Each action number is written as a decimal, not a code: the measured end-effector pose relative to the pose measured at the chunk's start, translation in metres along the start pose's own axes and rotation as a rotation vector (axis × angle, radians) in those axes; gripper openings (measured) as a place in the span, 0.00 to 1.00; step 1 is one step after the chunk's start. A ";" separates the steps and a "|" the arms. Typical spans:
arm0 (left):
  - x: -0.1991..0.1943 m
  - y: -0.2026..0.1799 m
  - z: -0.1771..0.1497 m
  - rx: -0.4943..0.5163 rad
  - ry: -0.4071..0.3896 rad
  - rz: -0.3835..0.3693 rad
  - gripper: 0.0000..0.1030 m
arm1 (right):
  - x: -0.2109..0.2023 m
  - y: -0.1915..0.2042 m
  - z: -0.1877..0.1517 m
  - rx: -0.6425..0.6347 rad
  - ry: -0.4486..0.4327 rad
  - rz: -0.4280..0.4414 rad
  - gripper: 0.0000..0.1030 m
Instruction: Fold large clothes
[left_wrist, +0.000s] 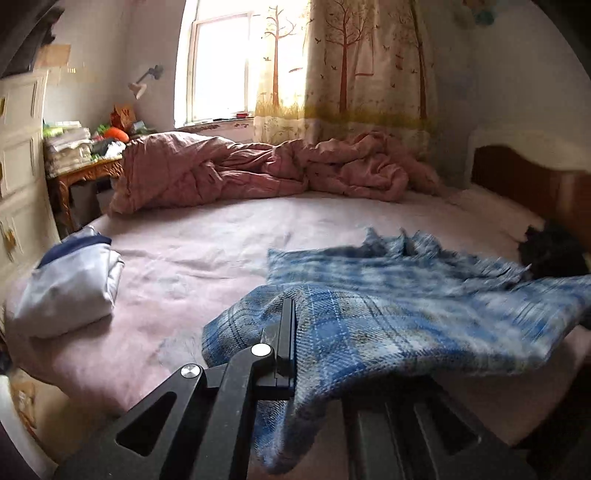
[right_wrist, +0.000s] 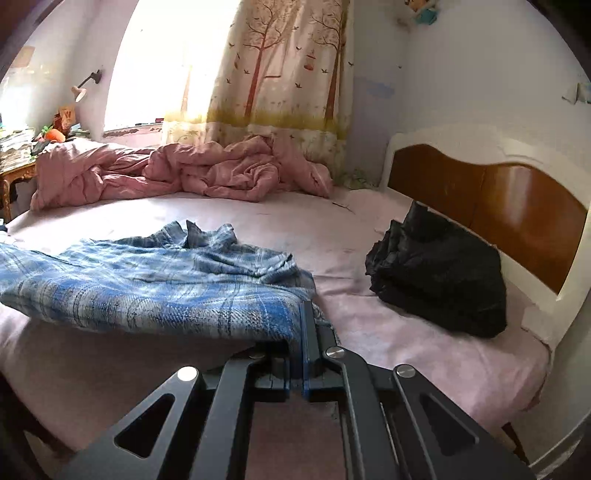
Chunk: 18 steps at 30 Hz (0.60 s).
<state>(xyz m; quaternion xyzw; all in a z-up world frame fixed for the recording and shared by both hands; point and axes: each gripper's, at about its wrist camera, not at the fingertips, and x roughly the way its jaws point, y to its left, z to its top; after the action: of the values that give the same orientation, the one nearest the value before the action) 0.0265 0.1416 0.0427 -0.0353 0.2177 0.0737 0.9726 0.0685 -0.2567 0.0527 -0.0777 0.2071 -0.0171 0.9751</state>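
**Both claws clamped on plaid shirt**

Clamped in left claw (left_wrist: 291, 332) and right claw (right_wrist: 301, 332): plaid shirt (right_wrist: 155, 280), near edge raised off bed (right_wrist: 424, 354), far part lying on it. Beside it, folded white garment (left_wrist: 70, 288) and black pile (right_wrist: 439, 280).

This is a home bedroom: a wide bed with a pale pink sheet (right_wrist: 424, 354) and a white-framed brown wooden headboard (right_wrist: 491, 206) fills the room. A crumpled pink quilt (left_wrist: 258, 170) lies beneath a bright window (left_wrist: 221, 66) hung with a cream tree-printed curtain (right_wrist: 288, 74).
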 end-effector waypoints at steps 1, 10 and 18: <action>-0.007 0.003 0.002 -0.006 -0.007 -0.009 0.05 | -0.008 0.001 0.004 -0.008 -0.006 0.005 0.04; 0.033 -0.002 0.040 0.031 0.067 0.061 0.05 | -0.013 0.007 0.043 -0.041 -0.027 -0.004 0.04; 0.148 -0.025 0.101 0.145 0.180 0.089 0.05 | 0.098 0.016 0.082 -0.100 0.039 0.000 0.04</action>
<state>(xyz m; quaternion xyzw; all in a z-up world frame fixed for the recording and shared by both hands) 0.2050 0.1465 0.0712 0.0385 0.3102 0.0972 0.9449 0.1913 -0.2358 0.0850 -0.1262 0.2268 -0.0084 0.9657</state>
